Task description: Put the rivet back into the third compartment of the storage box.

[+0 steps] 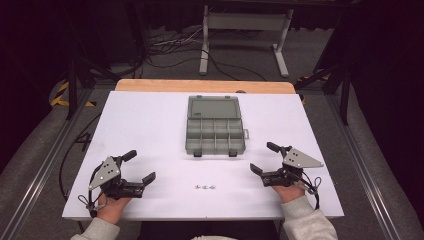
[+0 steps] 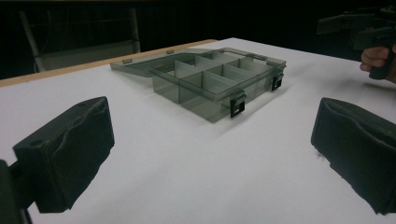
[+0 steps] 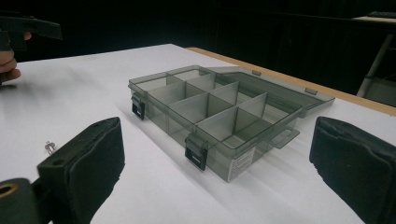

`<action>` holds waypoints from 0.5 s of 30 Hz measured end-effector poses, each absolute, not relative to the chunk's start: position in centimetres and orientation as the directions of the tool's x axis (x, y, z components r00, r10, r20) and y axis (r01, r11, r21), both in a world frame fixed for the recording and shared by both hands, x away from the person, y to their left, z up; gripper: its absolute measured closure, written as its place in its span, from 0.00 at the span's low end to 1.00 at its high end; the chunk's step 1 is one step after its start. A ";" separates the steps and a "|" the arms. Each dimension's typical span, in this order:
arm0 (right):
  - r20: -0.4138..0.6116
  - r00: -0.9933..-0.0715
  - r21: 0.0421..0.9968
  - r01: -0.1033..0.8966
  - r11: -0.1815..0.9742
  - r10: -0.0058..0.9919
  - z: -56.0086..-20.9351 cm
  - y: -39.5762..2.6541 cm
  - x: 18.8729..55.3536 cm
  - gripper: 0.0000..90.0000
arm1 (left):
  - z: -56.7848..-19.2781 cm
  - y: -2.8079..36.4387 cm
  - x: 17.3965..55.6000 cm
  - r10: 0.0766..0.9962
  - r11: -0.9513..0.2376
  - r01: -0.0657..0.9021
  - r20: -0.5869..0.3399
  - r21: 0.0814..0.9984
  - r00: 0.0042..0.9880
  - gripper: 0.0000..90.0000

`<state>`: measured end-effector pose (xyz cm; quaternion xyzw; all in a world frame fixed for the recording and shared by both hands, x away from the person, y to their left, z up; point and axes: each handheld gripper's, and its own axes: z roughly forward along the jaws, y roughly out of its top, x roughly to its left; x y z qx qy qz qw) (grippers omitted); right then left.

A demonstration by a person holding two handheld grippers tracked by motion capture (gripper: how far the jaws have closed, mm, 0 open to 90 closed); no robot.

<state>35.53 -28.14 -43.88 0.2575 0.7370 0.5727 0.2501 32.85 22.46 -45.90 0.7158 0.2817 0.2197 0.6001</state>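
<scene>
Both claws sit low at the near edge of the white desk [image 1: 150, 120], one at each side, jaws spread wide and holding nothing.

Left claw [image 1: 136, 167]: near left, pointing toward the right and a little toward the far side. Right claw [image 1: 264, 159]: near right, pointing left and slightly far. Its own camera shows bare desk between its two black pads.

Compartment box [image 1: 215, 132]: grey, see-through, lid [image 1: 214, 107] folded flat toward the far edge. It stands at the middle of the desk, beyond both claws and between them. Its compartments look empty. Two black latches hang off its near wall.

Small screws [image 1: 205, 187]: a short row lying left-to-right on the bare desk, near of the box and roughly midway between the claws. In the right gripper view one screw [image 3: 49, 147] shows just beyond the left-hand jaw.

Deciding relation: the row runs along the line joining the two claws, so either one meets it end-on. The right claw seems marginally nearer, though the gap is too close to call. From the screws, the box lies straight toward the far side.
</scene>
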 end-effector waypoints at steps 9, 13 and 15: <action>-0.076 -0.735 0.971 0.099 0.217 0.673 -43.6 -28.2 35.6 0.04 | -45.3 22.2 32.3 0.661 -0.137 0.086 0.027 0.987 0.750 0.00; -0.080 -0.733 0.971 0.095 0.218 0.675 -43.5 -28.1 35.5 0.03 | -45.3 22.3 32.4 0.648 -0.100 0.093 -0.006 0.991 0.762 0.00; -0.080 -0.734 0.972 0.091 0.214 0.675 -43.4 -28.1 35.5 0.03 | -45.2 22.5 32.4 0.648 -0.073 0.093 -0.024 0.993 0.761 0.00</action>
